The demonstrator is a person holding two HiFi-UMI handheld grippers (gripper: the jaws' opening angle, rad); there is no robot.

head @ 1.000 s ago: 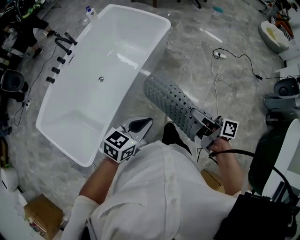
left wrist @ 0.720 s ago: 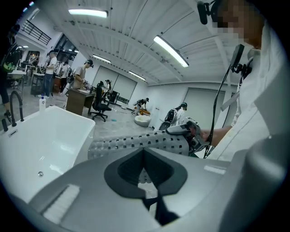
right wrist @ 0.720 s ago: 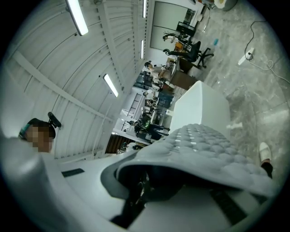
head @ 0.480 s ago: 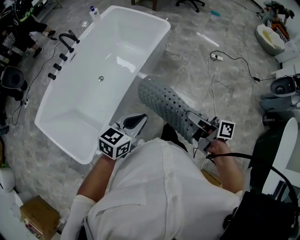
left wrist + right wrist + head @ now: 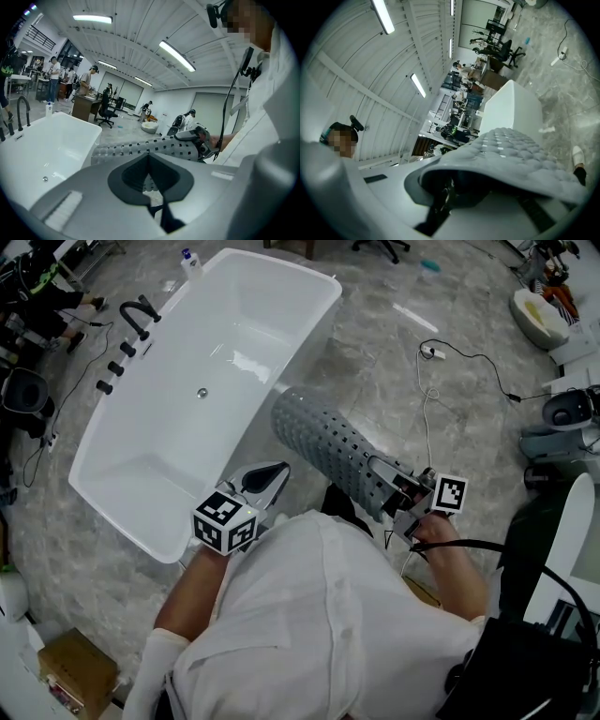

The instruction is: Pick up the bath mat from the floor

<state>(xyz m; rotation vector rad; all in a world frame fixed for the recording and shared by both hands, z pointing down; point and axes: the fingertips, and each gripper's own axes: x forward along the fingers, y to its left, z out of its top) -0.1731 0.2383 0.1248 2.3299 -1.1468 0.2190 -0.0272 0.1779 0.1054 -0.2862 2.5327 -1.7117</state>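
Note:
A grey perforated bath mat point(image 5: 328, 442) hangs off the floor, curled into a long roll that slopes up-left toward the tub. My right gripper point(image 5: 405, 491) is shut on its near end, just in front of the person's white shirt. In the right gripper view the bumpy mat point(image 5: 511, 150) drapes over the jaws and hides the right gripper's point(image 5: 454, 180) tips. My left gripper point(image 5: 278, 471) is shut on nothing, over the tub's near corner, a little left of the mat. The left gripper view shows the left gripper point(image 5: 149, 157) pointing at the mat point(image 5: 145, 149).
A white bathtub point(image 5: 122, 493) fills the left, with black taps point(image 5: 141, 315) and a bottle point(image 5: 190, 259) along its far side. A white cable point(image 5: 433, 390) trails over the marble floor. Equipment point(image 5: 562, 432) stands at the right, and a cardboard box point(image 5: 70, 667) sits at the lower left.
Both grippers and the mat have drifted a little left and up, and the mat's far end has come closer to the tub's rim. The right grip is unchanged.

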